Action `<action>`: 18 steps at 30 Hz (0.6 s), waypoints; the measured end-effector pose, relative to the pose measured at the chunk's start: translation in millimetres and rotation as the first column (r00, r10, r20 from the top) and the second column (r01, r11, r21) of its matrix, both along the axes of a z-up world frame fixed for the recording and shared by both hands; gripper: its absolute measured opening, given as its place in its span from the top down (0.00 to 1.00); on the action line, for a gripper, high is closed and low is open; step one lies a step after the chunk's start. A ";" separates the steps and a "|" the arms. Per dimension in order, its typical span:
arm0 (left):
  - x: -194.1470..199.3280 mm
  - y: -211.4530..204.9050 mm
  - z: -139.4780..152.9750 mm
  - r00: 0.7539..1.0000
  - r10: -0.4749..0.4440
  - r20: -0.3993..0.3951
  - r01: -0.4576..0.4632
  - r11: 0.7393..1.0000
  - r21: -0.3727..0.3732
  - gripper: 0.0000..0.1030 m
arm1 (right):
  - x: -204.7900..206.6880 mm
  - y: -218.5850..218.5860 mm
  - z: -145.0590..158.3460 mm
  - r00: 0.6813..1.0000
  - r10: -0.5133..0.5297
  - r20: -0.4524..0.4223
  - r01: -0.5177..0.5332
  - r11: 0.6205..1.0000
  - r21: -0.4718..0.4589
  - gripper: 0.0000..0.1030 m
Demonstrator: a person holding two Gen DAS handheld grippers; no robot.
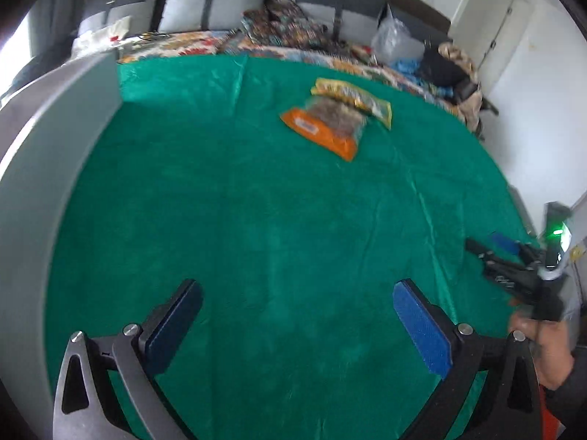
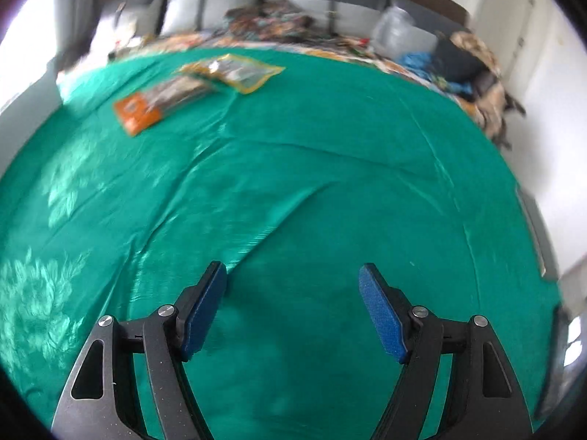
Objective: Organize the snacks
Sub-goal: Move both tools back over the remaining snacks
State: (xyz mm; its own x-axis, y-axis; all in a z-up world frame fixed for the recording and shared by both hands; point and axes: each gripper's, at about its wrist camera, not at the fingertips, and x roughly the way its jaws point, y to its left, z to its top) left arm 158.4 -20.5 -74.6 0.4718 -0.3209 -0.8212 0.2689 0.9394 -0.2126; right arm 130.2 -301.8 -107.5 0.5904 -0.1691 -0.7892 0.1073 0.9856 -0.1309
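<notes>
My left tool (image 1: pixel 297 330) is spread wide, nothing between its blue pads (image 1: pixel 422 330); only green cloth (image 1: pixel 256 201) shows below. My right tool (image 2: pixel 293 308) is also open and empty, pads apart over the same cloth. Two snack packets lie on the cloth: orange packet (image 1: pixel 323 128) at 12 o'clock in the left view, yellow packet (image 1: pixel 352 97) touching and overlapping its far edge. Right view, blurred: both packets at 11 o'clock. A grey bin wall (image 1: pixel 55 168) stands at 9 o'clock. My right hand (image 1: pixel 543 344) grips its tool at 3 o'clock.
</notes>
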 end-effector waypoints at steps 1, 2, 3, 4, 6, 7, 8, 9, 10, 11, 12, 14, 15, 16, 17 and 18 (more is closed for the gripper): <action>7.6 -8.0 -8.0 1.000 -0.011 -0.005 0.012 1.000 0.016 0.01 | 1.4 -6.8 -1.9 1.000 -0.014 0.009 0.014 1.000 0.018 0.24; 15.1 -17.0 -15.2 1.000 -0.026 -0.008 0.026 0.999 0.032 0.01 | 1.0 -10.7 -2.2 1.000 -0.017 0.016 0.016 0.999 0.037 0.24; 21.9 -24.3 -21.3 0.999 -0.038 -0.009 0.039 0.998 0.051 0.01 | 2.4 -10.4 -2.2 1.000 -0.020 0.022 0.019 0.998 0.053 0.24; 27.7 -28.3 -25.9 0.999 -0.047 -0.009 0.047 0.997 0.067 0.01 | 5.7 -12.7 -2.6 0.999 -0.027 0.020 0.026 0.998 0.060 0.22; 37.9 -36.4 -35.7 0.998 -0.069 -0.013 0.070 0.992 0.109 0.01 | 3.6 -19.3 0.9 0.999 -0.031 0.019 0.030 0.998 0.062 0.21; 38.3 -40.1 -38.3 0.997 -0.081 0.009 0.079 0.987 0.142 0.01 | 5.1 -18.4 1.1 0.999 -0.033 0.018 0.032 0.997 0.065 0.20; 35.6 -38.5 -42.9 0.995 -0.097 0.023 0.092 0.982 0.166 0.00 | 7.8 -19.6 2.9 0.999 -0.039 0.016 0.038 0.997 0.069 0.18; 35.7 -41.4 -46.0 0.993 -0.113 0.032 0.104 0.975 0.199 0.00 | 10.1 -20.8 4.1 0.999 -0.046 0.014 0.045 0.996 0.080 0.17; 33.2 -41.9 -47.0 0.990 -0.128 0.056 0.114 0.971 0.210 0.00 | 8.0 -18.9 4.2 0.999 -0.051 0.012 0.049 0.994 0.094 0.17; 30.5 -40.5 -47.9 0.989 -0.126 0.078 0.109 0.975 0.194 0.00 | -8.2 -18.5 5.9 0.998 -0.054 0.013 0.052 0.993 0.103 0.16; 28.8 -38.1 -48.1 0.989 -0.120 0.088 0.101 0.977 0.190 0.00 | -11.0 -18.8 6.0 0.998 -0.054 0.014 0.053 0.994 0.100 0.16; 28.2 -36.7 -49.5 0.989 -0.112 0.097 0.093 0.977 0.190 0.00 | -17.7 -16.8 6.1 0.998 -0.054 0.015 0.052 0.994 0.094 0.16; 28.8 -36.5 -50.1 0.989 -0.111 0.099 0.091 0.978 0.189 0.00 | -18.8 -16.2 5.7 0.998 -0.054 0.014 0.053 0.994 0.096 0.16; 29.6 -36.3 -50.3 0.989 -0.111 0.099 0.091 0.978 0.188 0.00 | -18.9 -16.2 5.9 0.998 -0.055 0.015 0.053 0.994 0.096 0.16; 29.6 -36.3 -50.4 0.989 -0.110 0.099 0.090 0.978 0.189 0.00 | -18.9 -15.7 5.9 0.998 -0.055 0.014 0.053 0.994 0.095 0.16; 29.7 -36.9 -50.5 0.989 -0.110 0.099 0.090 0.978 0.189 0.00 | -18.6 -15.7 5.7 0.998 -0.054 0.015 0.053 0.994 0.093 0.16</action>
